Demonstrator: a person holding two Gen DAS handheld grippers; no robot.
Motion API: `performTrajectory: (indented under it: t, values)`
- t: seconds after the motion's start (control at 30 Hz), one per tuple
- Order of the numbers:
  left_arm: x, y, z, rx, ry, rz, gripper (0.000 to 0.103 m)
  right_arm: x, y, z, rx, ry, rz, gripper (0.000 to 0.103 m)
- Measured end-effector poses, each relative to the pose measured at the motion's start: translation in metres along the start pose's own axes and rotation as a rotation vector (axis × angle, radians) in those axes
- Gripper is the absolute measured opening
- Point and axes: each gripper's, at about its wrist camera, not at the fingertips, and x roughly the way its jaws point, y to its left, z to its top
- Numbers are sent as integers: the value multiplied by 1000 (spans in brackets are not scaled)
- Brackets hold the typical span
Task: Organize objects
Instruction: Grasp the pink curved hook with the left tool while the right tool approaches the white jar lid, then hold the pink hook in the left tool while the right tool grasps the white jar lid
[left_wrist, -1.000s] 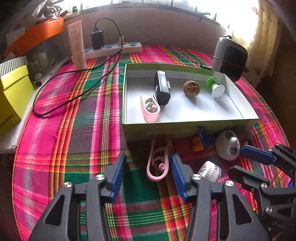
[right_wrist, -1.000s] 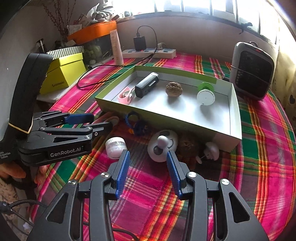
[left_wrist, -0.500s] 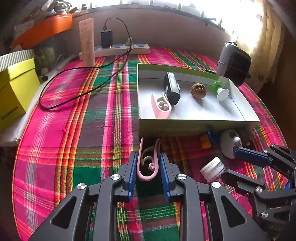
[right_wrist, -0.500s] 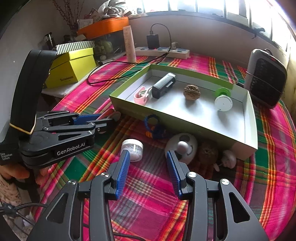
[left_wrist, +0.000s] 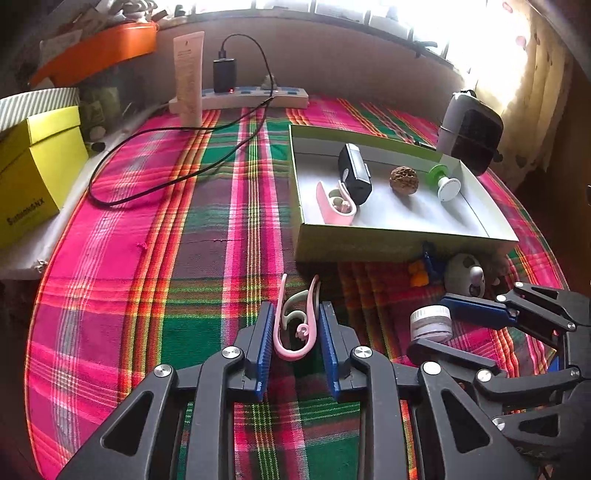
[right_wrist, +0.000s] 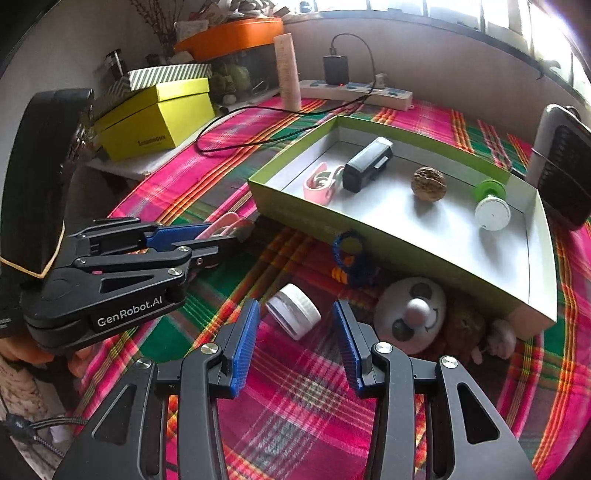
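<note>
My left gripper (left_wrist: 296, 308) is shut on a pink U-shaped clip (left_wrist: 291, 354) that lies on the plaid cloth in front of the green box (left_wrist: 406, 243). The right wrist view shows the same clip (right_wrist: 225, 221) sticking out of those jaws at the left. My right gripper (right_wrist: 295, 308) is open, with a small white jar (right_wrist: 295, 319) lying tilted between its fingertips, pads apart from it. Inside the box are another pink clip (left_wrist: 334, 206), a black device (left_wrist: 354, 173), a walnut (left_wrist: 404, 179) and a green-and-white spool (left_wrist: 445, 182).
Along the box's front wall lie a blue-and-orange braided ring (right_wrist: 349, 258), a white panda-faced toy (right_wrist: 410, 310), a brown nut (right_wrist: 463, 325) and a small white piece (right_wrist: 498, 338). A black cable (left_wrist: 147, 188), power strip (left_wrist: 255, 96), yellow box (left_wrist: 33, 170) and heater (left_wrist: 471, 136) ring the table.
The left jaws have closed onto the pink clip. The right gripper has shifted left from the panda toy to the white jar, which now lies between its fingers.
</note>
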Motion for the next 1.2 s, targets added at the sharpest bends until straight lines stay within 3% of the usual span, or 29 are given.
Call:
performTrajectory:
  t: [0.33,0.53,0.63,1.2]
  values:
    - [0,-1,1,1,-2,-2,24,1,2,1,-25,-7,-24,42]
    - [0,-1,2,-6,-5,-2,24,0,-1,0,-17,-18,-35,25]
    - [1,-2,3,-3,-6,1,23,-2,0,0,-21,-24,-39,22]
    - [0,-4,0,3,-5,7,22,-4,-2,-7,-1,-18,-39,22]
